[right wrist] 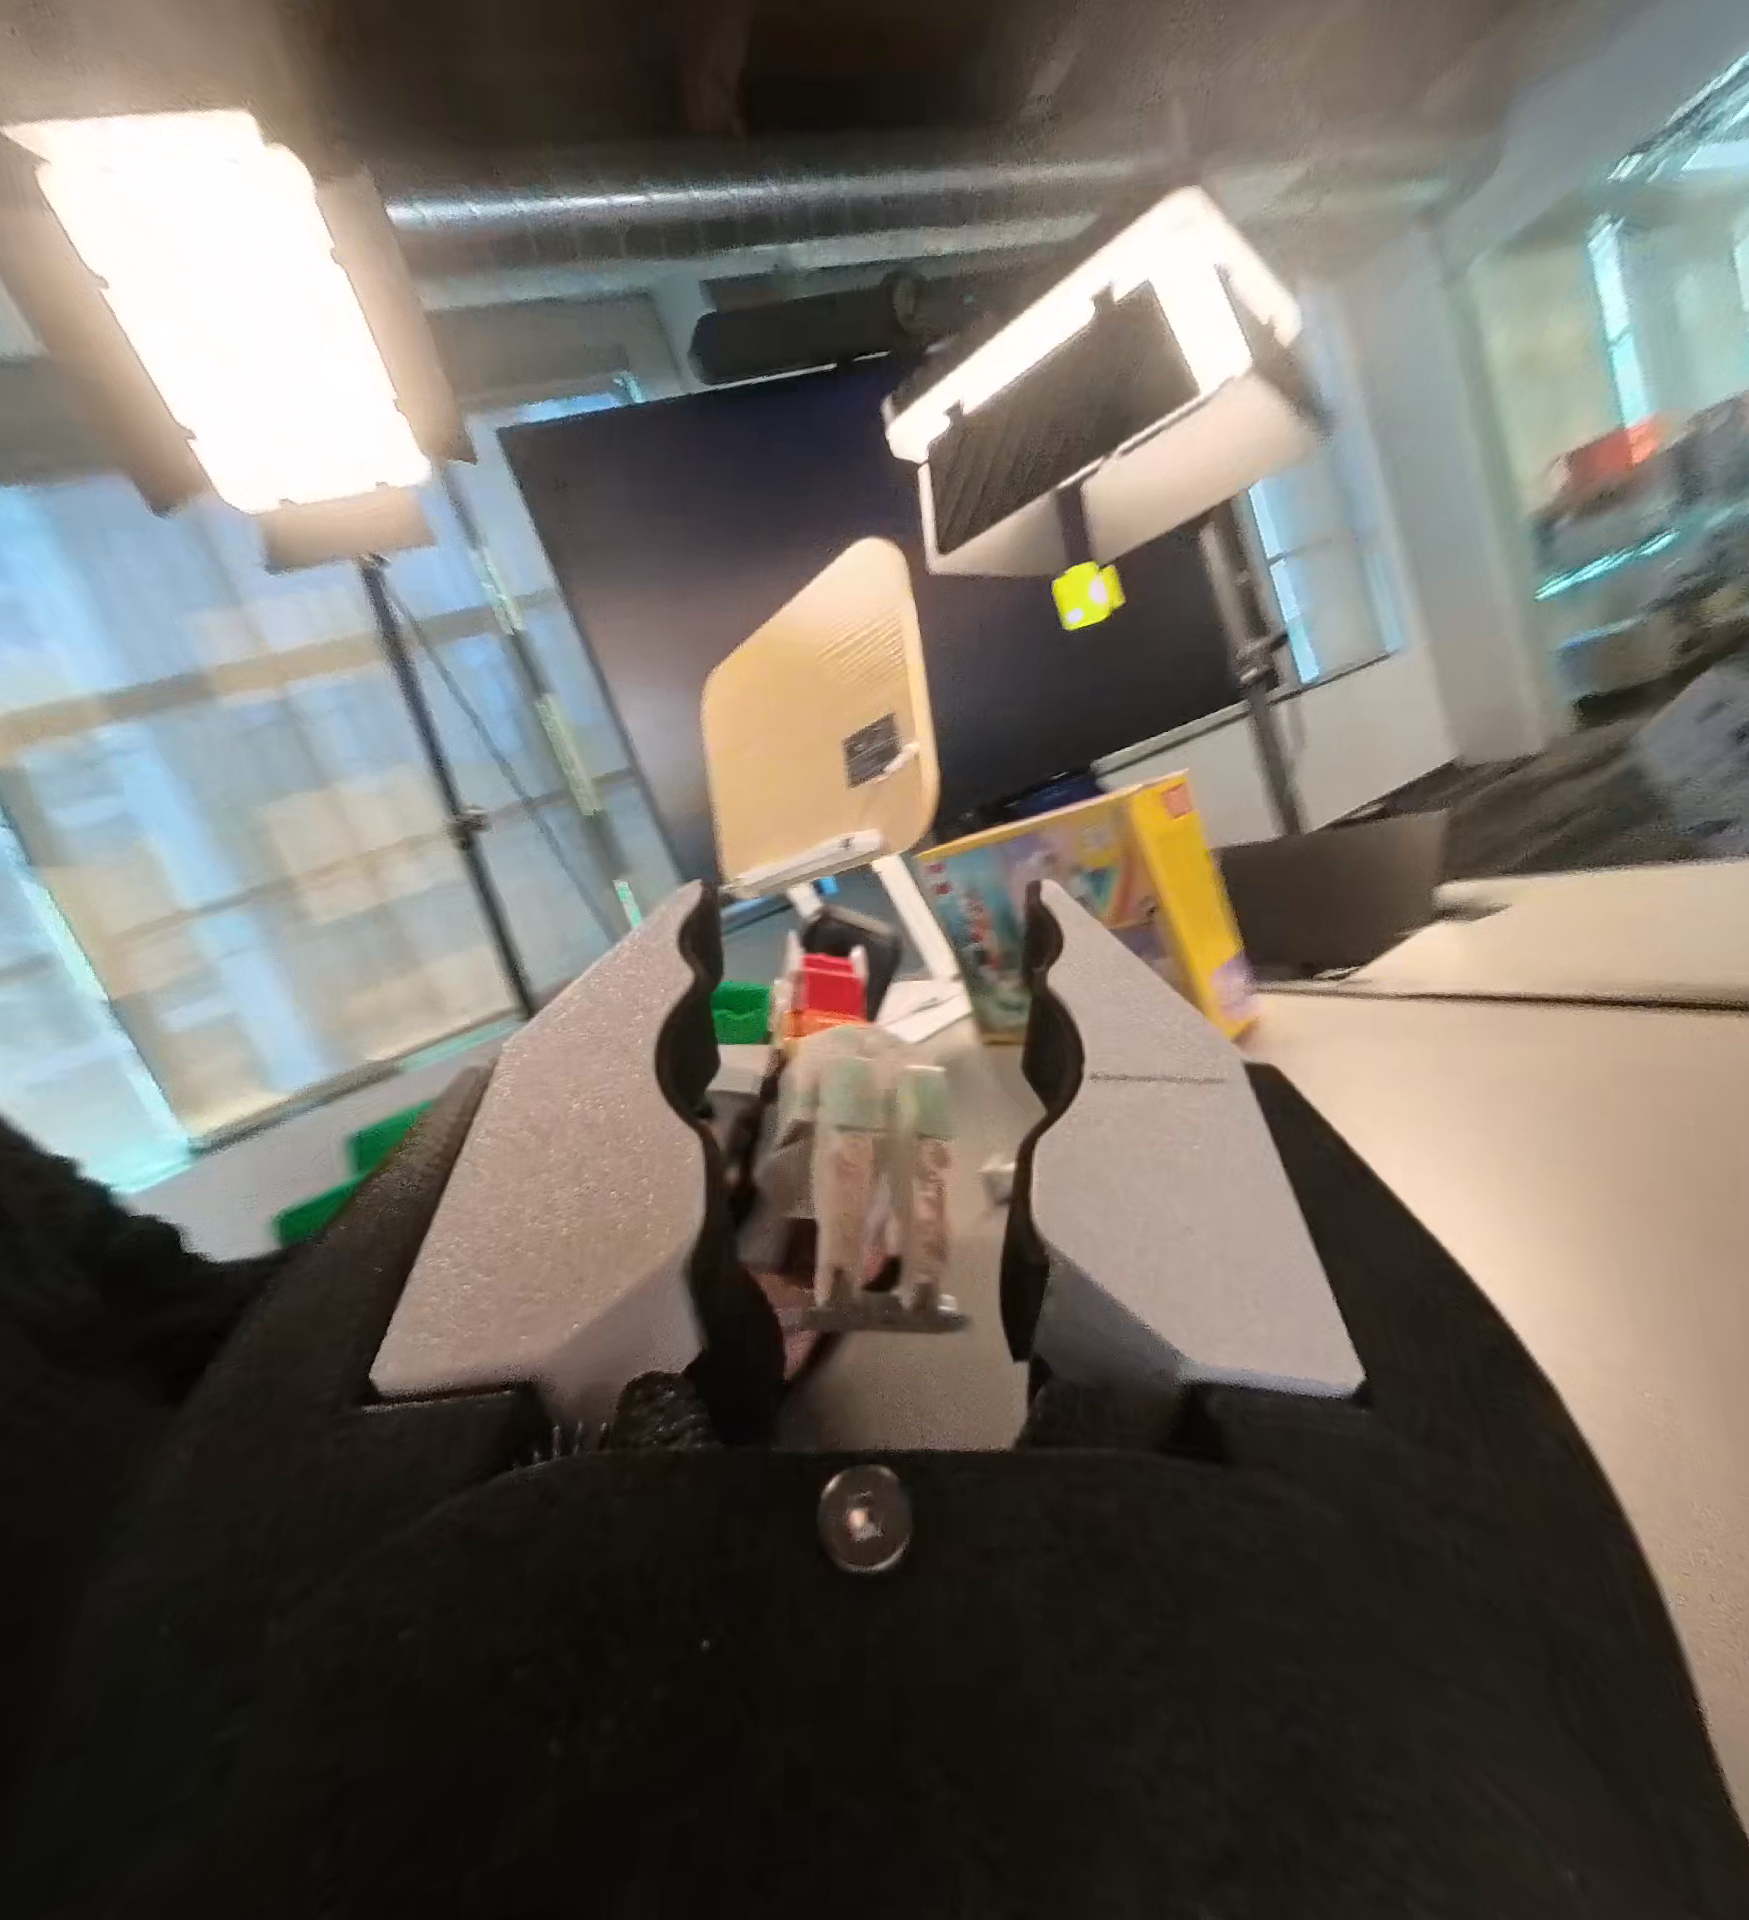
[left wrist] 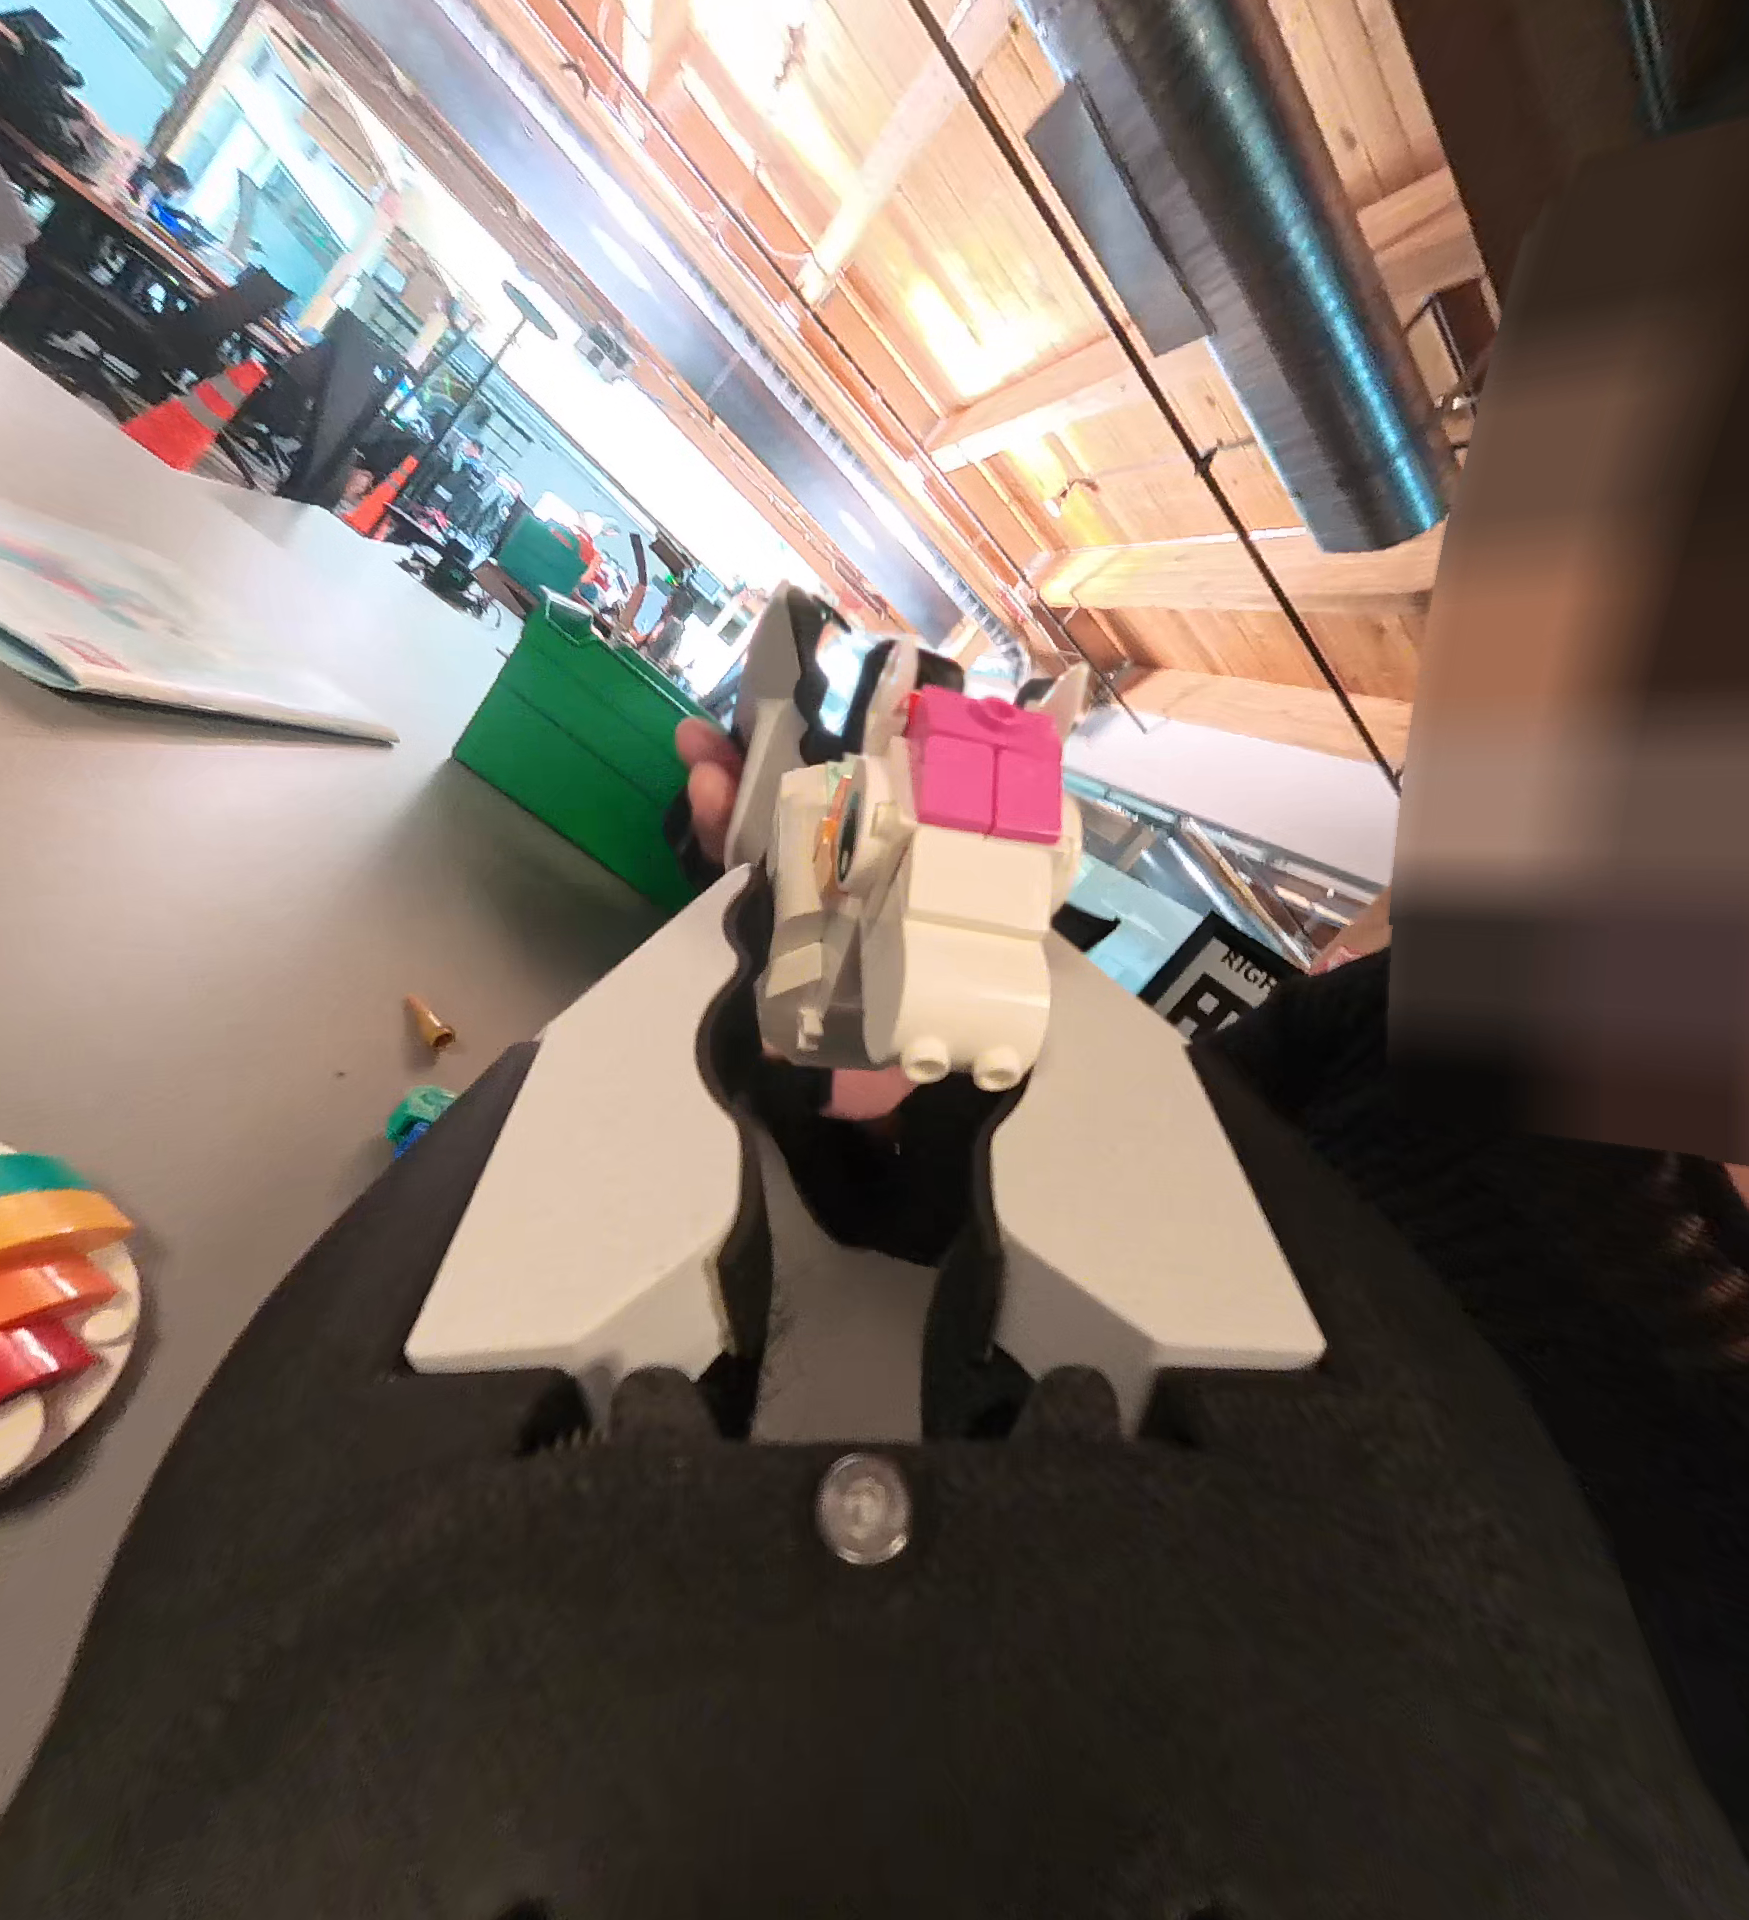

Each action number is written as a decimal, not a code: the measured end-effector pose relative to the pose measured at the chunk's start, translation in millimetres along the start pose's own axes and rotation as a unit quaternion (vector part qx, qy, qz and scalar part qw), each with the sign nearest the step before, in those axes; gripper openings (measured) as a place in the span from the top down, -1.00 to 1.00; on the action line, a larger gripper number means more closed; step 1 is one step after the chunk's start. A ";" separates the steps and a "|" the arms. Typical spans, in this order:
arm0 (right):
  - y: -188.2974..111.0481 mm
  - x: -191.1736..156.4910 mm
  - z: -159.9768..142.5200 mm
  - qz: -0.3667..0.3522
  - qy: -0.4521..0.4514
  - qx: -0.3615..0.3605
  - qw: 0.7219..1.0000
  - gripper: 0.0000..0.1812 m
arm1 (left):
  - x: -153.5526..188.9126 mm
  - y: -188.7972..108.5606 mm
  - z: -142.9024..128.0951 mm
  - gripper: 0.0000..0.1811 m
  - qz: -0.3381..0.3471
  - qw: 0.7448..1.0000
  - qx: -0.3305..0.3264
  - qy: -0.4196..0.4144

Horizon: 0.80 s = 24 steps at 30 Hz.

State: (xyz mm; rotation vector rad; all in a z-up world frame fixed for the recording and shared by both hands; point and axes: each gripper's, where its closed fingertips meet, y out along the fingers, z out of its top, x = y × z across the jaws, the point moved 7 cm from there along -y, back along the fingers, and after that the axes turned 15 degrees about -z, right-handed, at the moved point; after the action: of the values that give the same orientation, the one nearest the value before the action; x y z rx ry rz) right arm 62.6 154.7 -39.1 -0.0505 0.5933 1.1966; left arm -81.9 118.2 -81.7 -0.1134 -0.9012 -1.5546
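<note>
The left gripper (left wrist: 901, 935) is closed on a small white brick-built toy (left wrist: 963, 935) and holds it up off the desk (left wrist: 174, 883), its fingers pinching the lower body near their tips. With so little of the toy in the grip, I judge it needs steady, even pressure, as brick parts can shift or pop apart. The right gripper (right wrist: 870, 904) stands wide, one finger on each side of the toy's far end. Whether either finger touches it I cannot tell, since that view is blurred. The toy is chunky and white, with a pink block (left wrist: 984, 779) on top, studs showing at its near end and a round eye on one side. On the desk lie a booklet (left wrist: 122, 623), a green bin (left wrist: 579, 748) and a rainbow piece (left wrist: 8, 1247).
</note>
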 end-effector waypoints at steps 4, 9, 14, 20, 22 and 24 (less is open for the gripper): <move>-11.1 9.2 14.2 -0.042 -0.100 0.009 0.994 0.37 | -1.3 -4.8 4.5 0.61 0.002 1.000 0.029 -0.006; -15.0 6.4 17.5 -0.062 -0.195 -0.001 0.979 0.32 | -3.3 -10.9 9.2 0.61 0.014 0.998 0.061 -0.008; -7.9 -4.4 -0.6 -0.063 -0.293 -0.053 0.953 0.32 | -4.5 -13.8 11.1 0.61 0.027 0.997 0.075 -0.004; -1.9 -9.9 -23.8 -0.094 -0.435 -0.123 0.887 0.47 | -4.4 -12.6 10.4 0.61 0.033 0.997 0.069 0.004; -0.4 -9.5 -27.7 -0.117 -0.477 -0.135 0.861 0.61 | -4.6 -11.0 9.0 0.61 0.037 0.998 0.059 0.006; 0.5 -7.7 -30.6 -0.141 -0.516 -0.141 0.833 0.71 | -4.7 -8.3 6.7 0.61 0.044 0.998 0.044 0.012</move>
State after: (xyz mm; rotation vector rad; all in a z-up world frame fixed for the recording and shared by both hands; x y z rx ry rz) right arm 48.0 137.7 -61.4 0.2454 -0.5386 0.8420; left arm -91.0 125.3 -83.6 -0.0706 -0.9322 -1.4307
